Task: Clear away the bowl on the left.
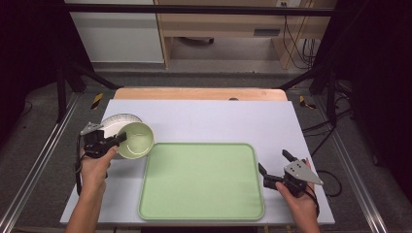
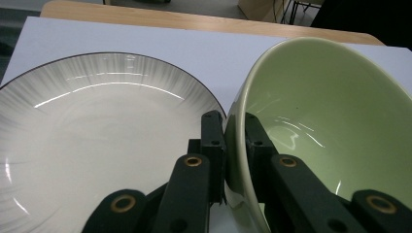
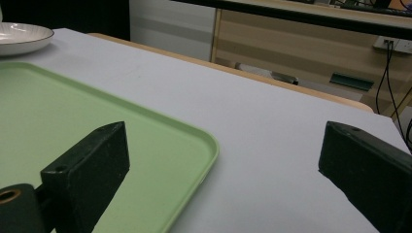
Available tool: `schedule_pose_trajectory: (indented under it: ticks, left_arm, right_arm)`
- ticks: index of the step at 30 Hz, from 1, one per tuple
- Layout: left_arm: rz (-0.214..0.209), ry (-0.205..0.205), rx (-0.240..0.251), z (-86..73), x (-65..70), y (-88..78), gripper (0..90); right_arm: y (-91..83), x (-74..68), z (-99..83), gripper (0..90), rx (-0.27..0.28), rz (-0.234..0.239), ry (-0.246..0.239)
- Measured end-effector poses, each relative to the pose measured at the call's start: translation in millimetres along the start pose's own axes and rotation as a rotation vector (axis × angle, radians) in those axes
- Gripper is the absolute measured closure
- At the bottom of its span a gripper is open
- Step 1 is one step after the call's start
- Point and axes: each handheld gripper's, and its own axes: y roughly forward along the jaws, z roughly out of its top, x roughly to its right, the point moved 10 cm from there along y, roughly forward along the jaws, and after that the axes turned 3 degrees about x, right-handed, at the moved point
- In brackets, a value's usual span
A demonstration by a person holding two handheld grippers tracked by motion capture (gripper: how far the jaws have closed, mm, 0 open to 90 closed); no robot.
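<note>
Left gripper view | left claw (image 2: 234, 145) pinches bowl (image 2: 330, 126) rim | plate (image 2: 97, 141) cropped

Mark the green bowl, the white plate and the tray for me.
green bowl (image 1: 138, 141): high view, inner wall.
white plate (image 2: 97, 131): left gripper view, bare centre.
tray (image 1: 201, 182): high view, bare floor.

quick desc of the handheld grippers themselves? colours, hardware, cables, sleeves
Both the left gripper and right gripper are black with two blocky jaws, brass-ringed pivot holes, a grey three-cornered plate on top and a trailing black cable. The person's forearms are bare, no sleeves.
</note>
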Motion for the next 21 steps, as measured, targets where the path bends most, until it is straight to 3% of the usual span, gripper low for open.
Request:
schedule_pose_trajectory:
  ticks: [9,21]
  left_arm:
    - [-0.024,0.003,0.003,2.4,9.7,0.0,82.7]
    - [-0.080,0.028,0.002,6.5,34.0,1.3,82.6]
  right_arm:
    - [-1.0,0.5,0.7,4.7,0.002,-0.002,0.000]
    - [-0.7,-0.1,0.5,4.7,0.000,-0.001,-0.003]
